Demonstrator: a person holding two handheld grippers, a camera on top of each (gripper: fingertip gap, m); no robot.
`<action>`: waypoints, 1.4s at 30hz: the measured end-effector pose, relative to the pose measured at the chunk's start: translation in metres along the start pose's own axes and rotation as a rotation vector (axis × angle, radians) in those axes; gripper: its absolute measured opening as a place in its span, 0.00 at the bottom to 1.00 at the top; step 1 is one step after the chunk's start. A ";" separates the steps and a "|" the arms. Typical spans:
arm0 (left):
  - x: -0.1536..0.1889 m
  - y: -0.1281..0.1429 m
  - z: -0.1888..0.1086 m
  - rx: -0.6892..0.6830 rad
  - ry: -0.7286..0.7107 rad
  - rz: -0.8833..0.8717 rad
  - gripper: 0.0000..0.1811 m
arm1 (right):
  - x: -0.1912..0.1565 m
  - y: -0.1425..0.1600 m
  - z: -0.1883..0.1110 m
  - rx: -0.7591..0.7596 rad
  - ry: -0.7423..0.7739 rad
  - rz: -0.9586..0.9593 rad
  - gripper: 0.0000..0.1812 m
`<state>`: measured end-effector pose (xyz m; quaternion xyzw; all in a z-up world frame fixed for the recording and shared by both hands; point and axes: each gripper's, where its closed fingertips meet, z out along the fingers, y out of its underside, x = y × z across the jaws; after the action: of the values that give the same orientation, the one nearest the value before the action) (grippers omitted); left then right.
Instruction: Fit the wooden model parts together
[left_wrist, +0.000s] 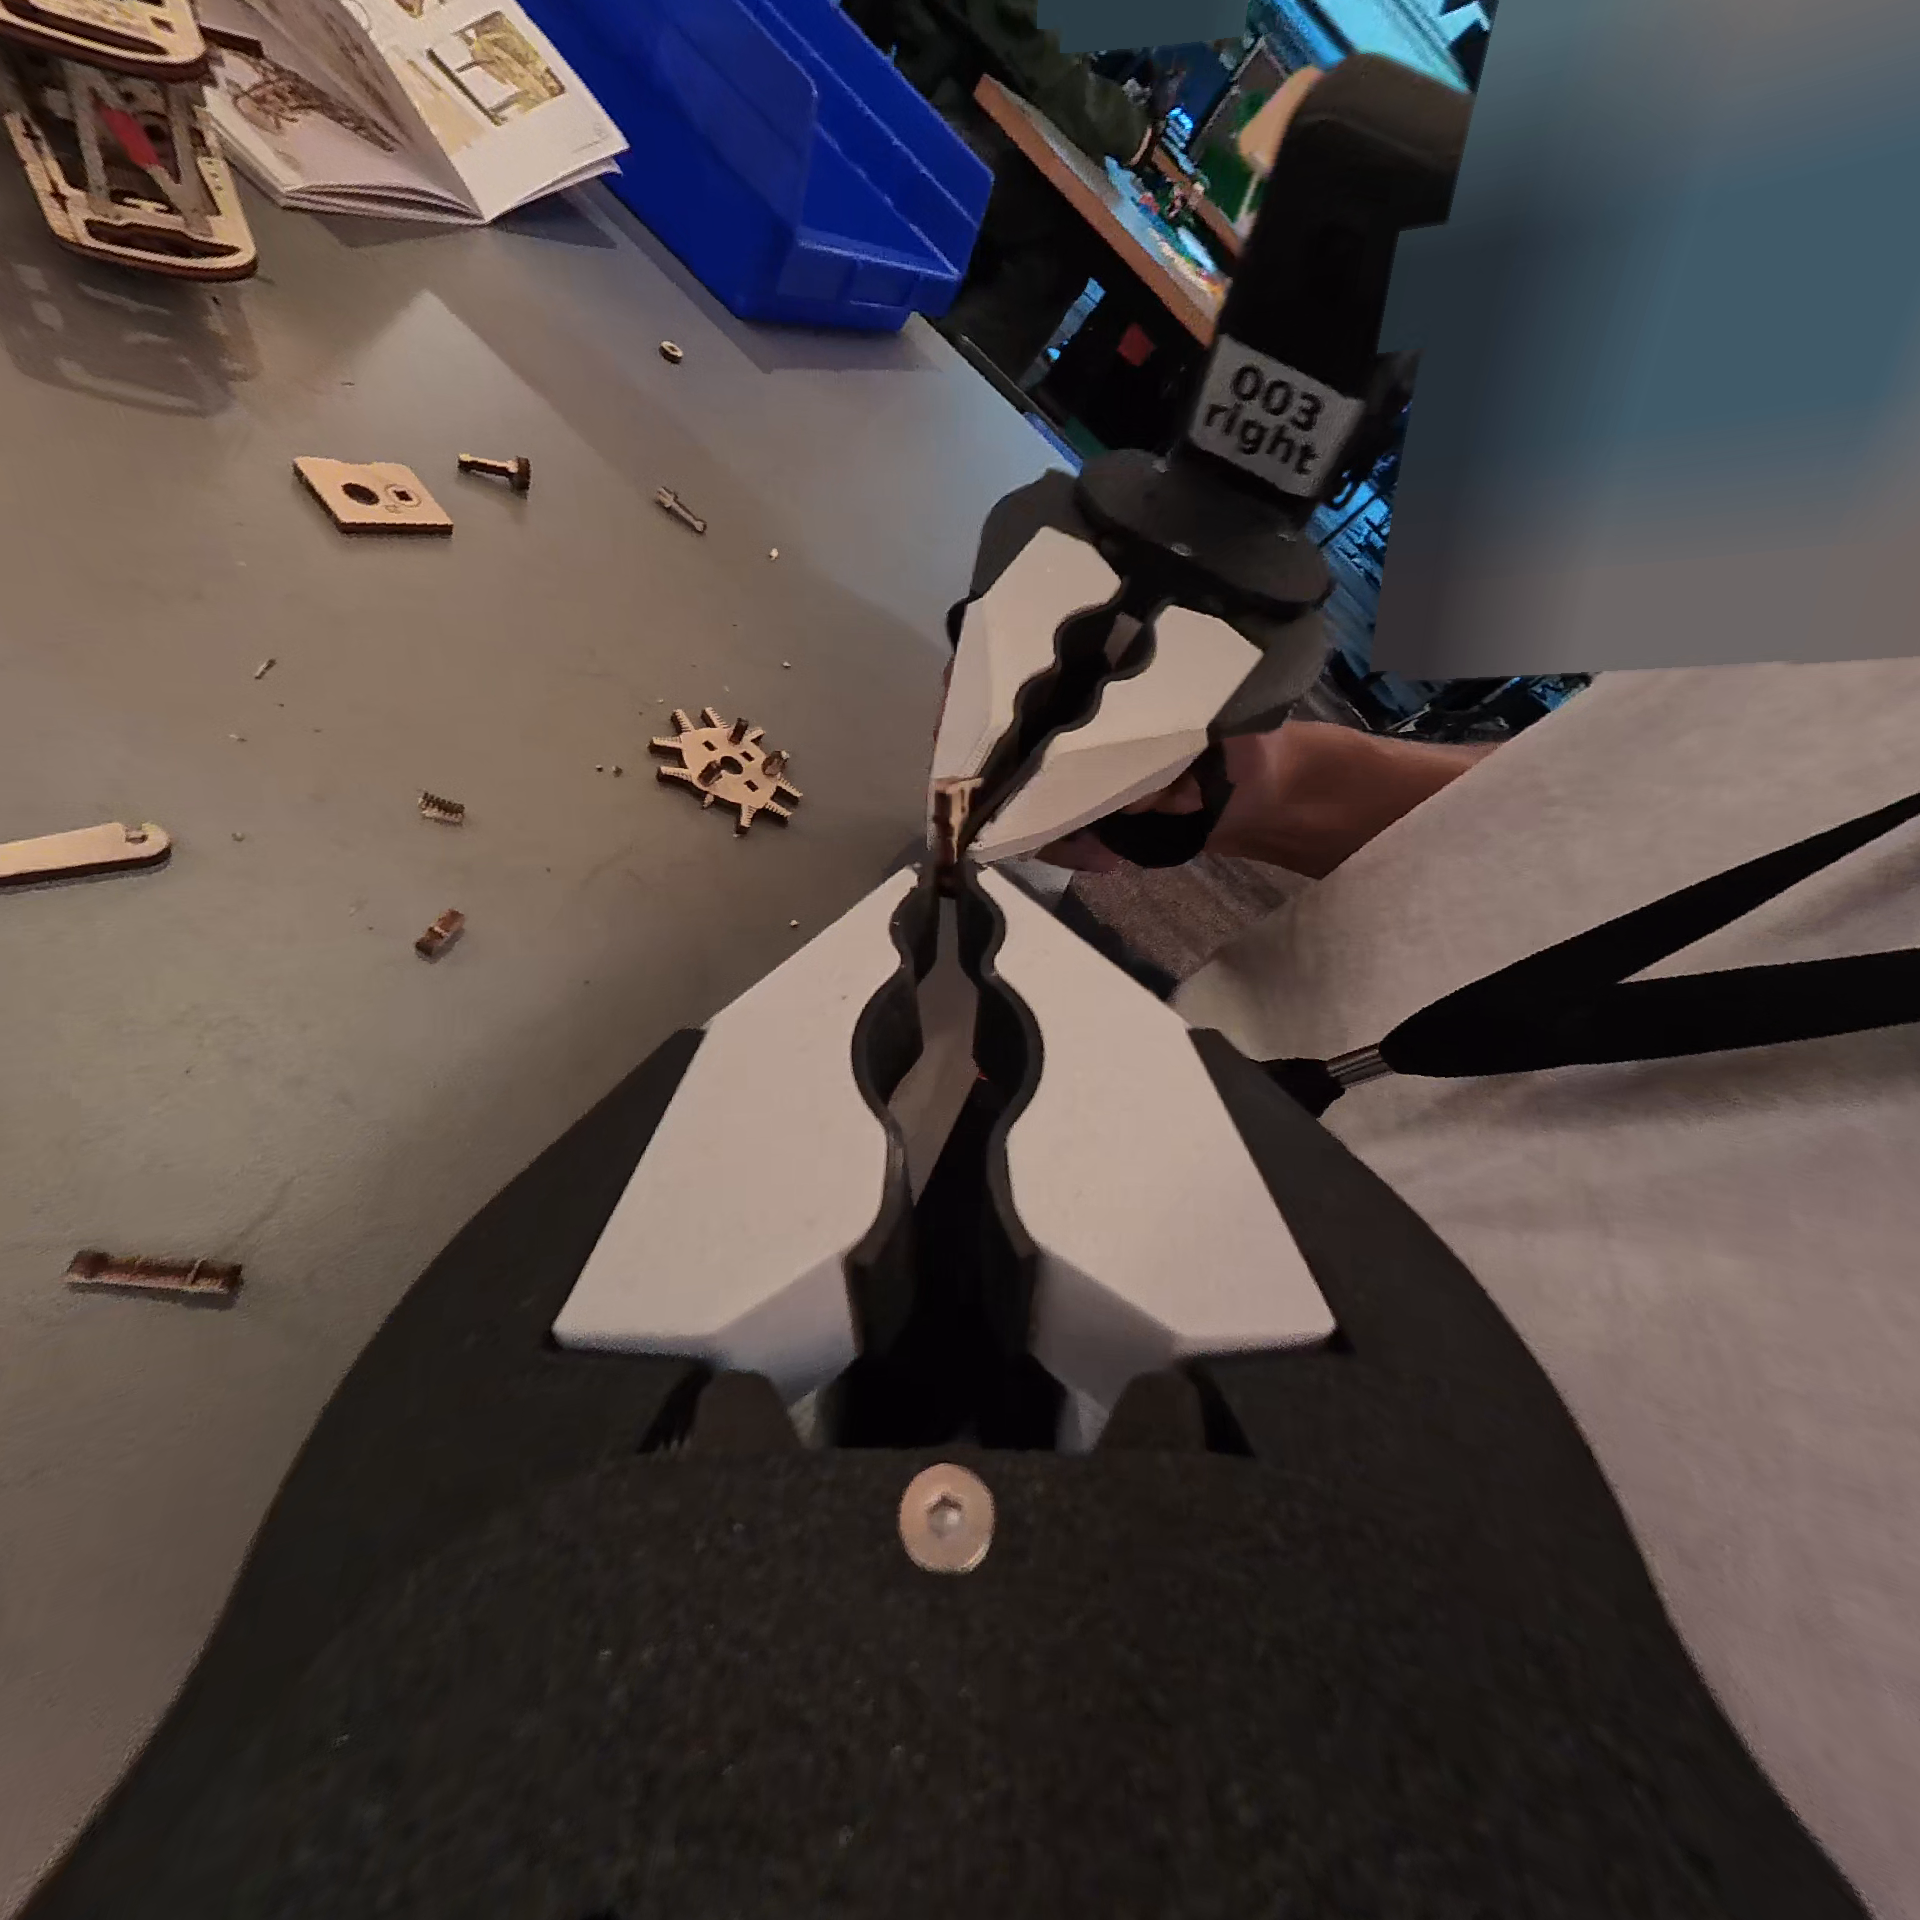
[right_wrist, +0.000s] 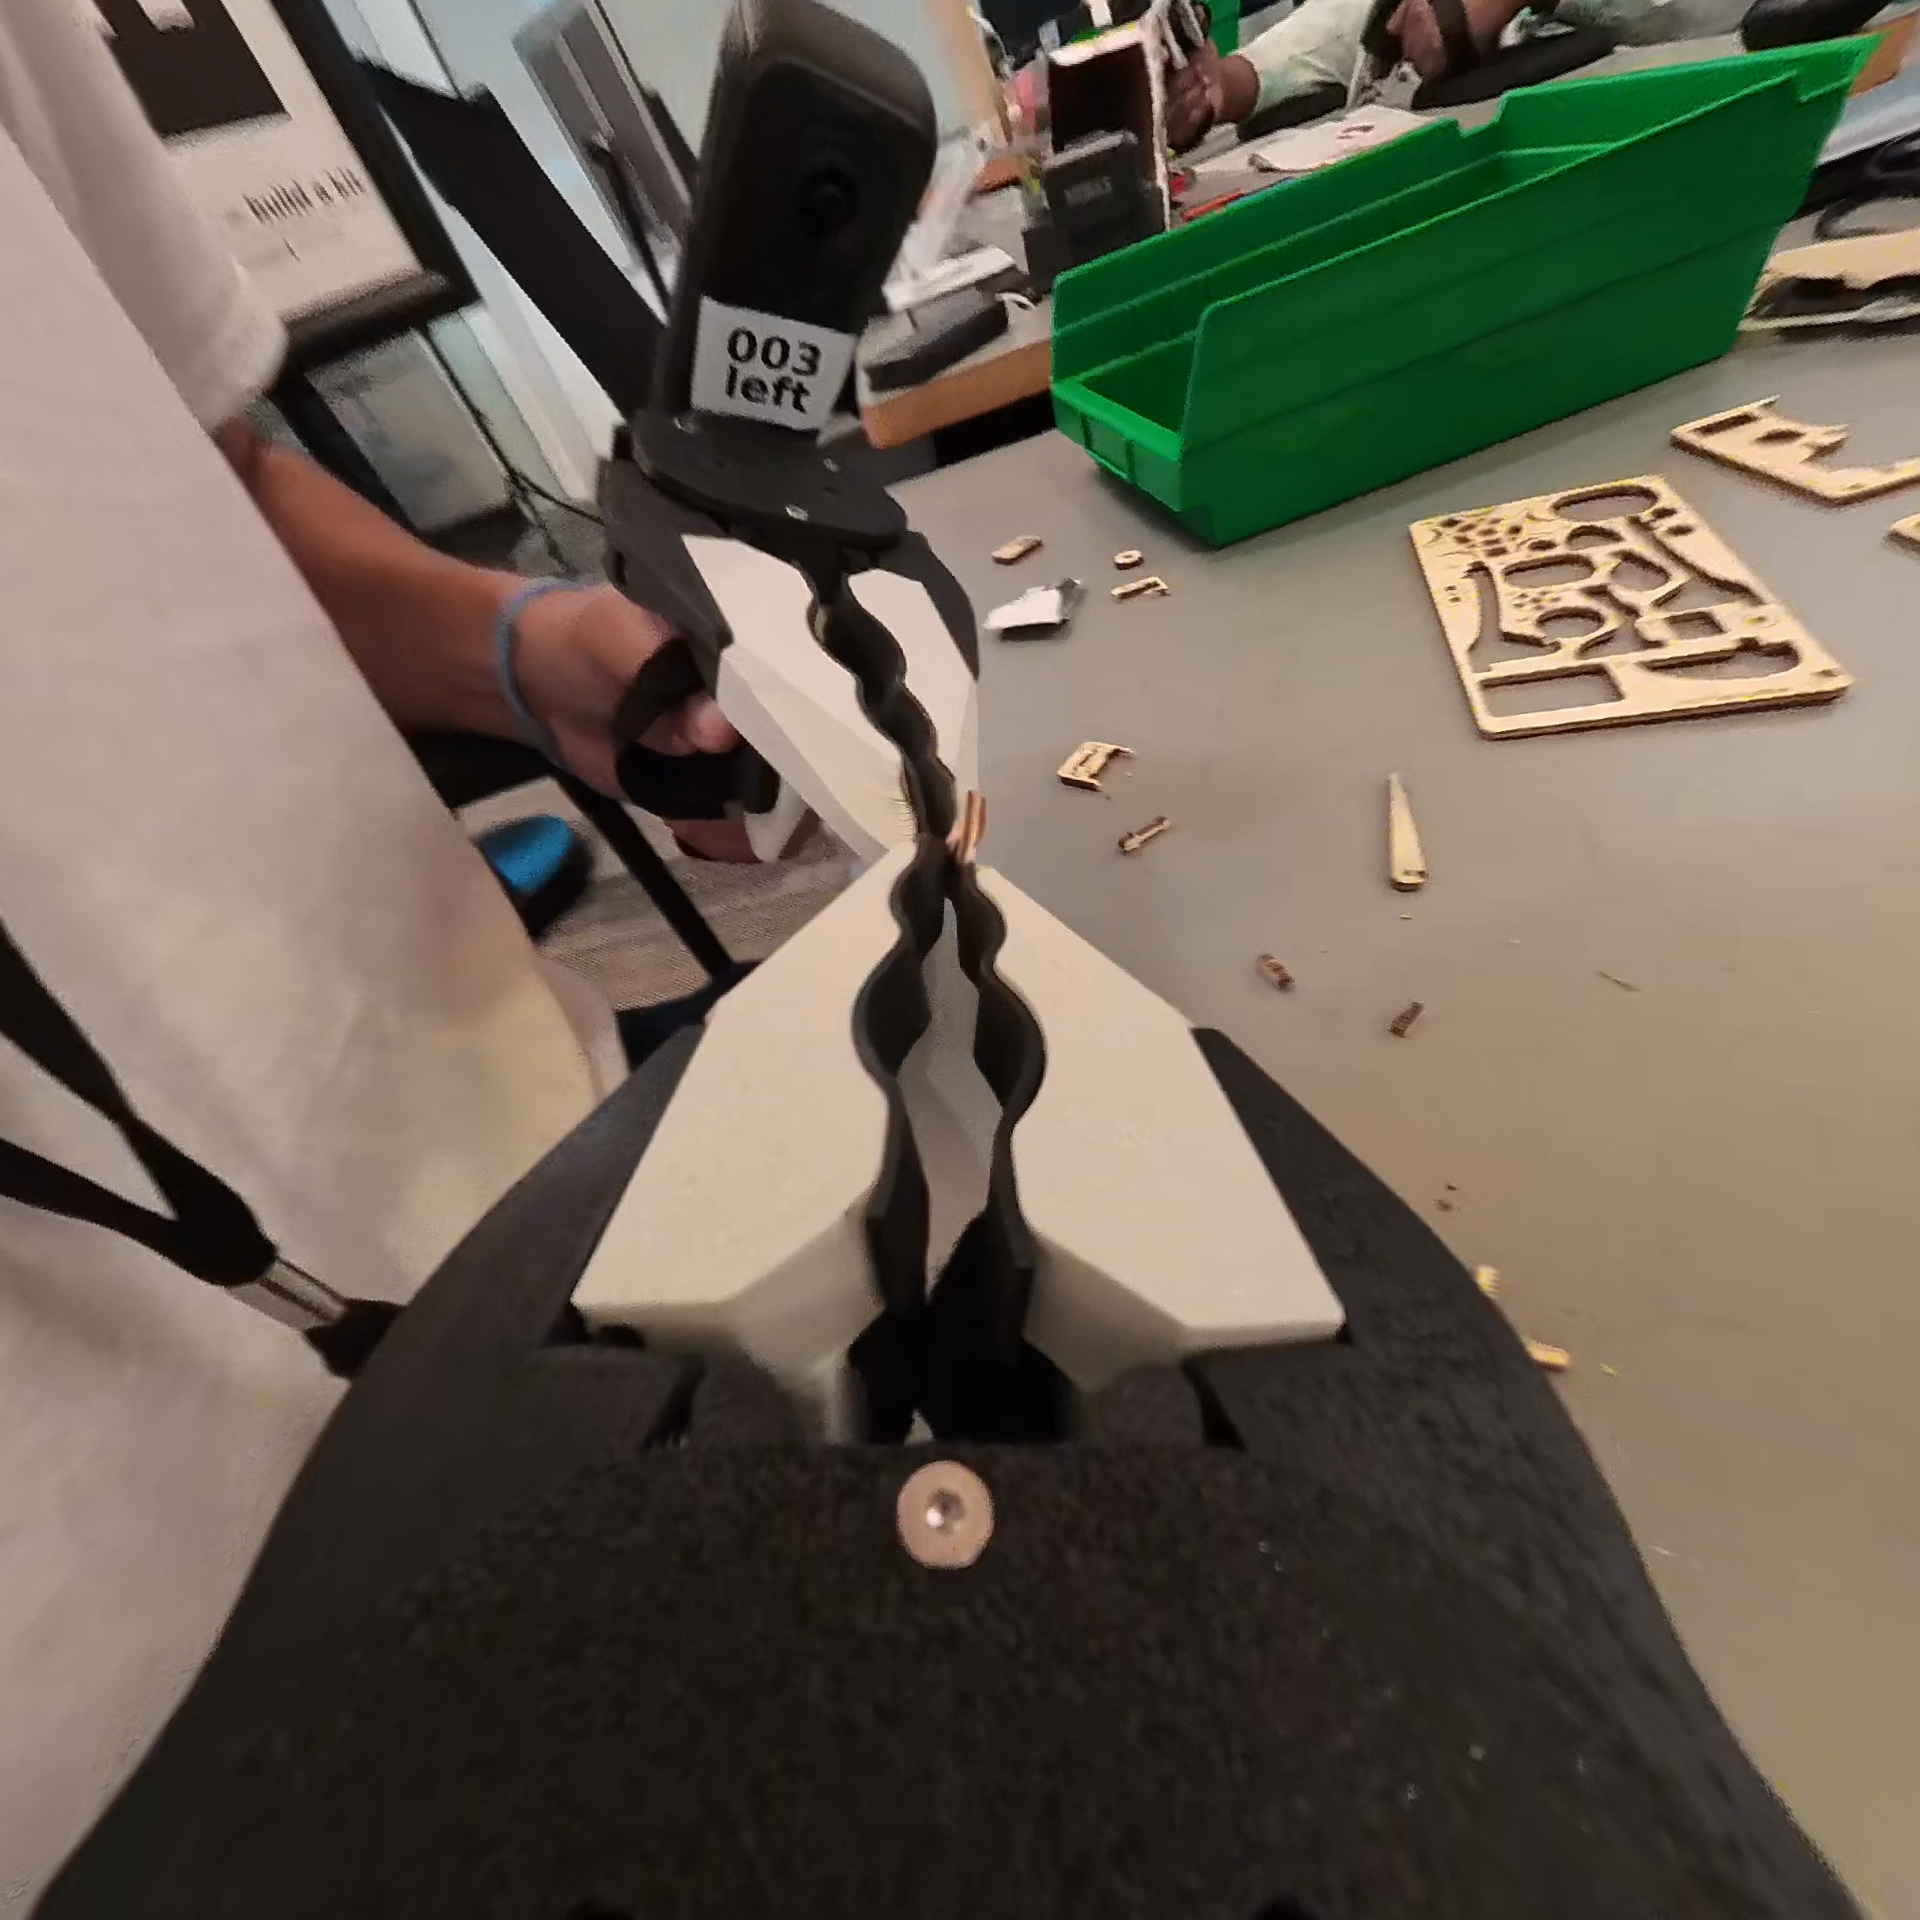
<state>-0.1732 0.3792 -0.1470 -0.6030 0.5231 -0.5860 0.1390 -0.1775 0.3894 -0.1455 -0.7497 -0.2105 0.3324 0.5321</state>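
Meeting tip-to-tip | L gripper (left_wrist: 948, 883) & R gripper (right_wrist: 951, 868) both clamped on small wooden part (left_wrist: 953, 821)

Your worktop (left_wrist: 312, 1039) looks smooth, matt grey; the toothed gear piece (left_wrist: 727, 767) is pale laser-cut wood; the blue bin (left_wrist: 810, 177) is glossy plastic.

The grey counter (left_wrist: 520, 644) carries a blue bin (left_wrist: 790, 177), an open booklet (left_wrist: 416, 114) and a toothed wooden disc (left_wrist: 725, 767). Elsewhere on it lie a green bin (right_wrist: 1434, 301), a cut-out wooden sheet (right_wrist: 1621, 603) and scattered small wooden bits (right_wrist: 1403, 831).
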 end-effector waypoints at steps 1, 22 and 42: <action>-0.001 0.000 0.000 0.001 -0.009 -0.006 0.00 | 0.000 0.001 0.000 -0.016 0.016 -0.030 0.00; -0.038 0.047 0.009 -0.364 -0.352 0.632 0.01 | 0.014 0.048 0.003 -0.267 0.003 -0.161 0.12; -0.030 0.048 0.011 -0.390 -0.412 0.909 0.01 | 0.003 0.048 0.004 -0.254 -0.001 -0.231 0.02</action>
<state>-0.1795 0.3783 -0.2036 -0.4329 0.7925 -0.2283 0.3639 -0.1799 0.3777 -0.1921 -0.7816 -0.3359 0.2402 0.4676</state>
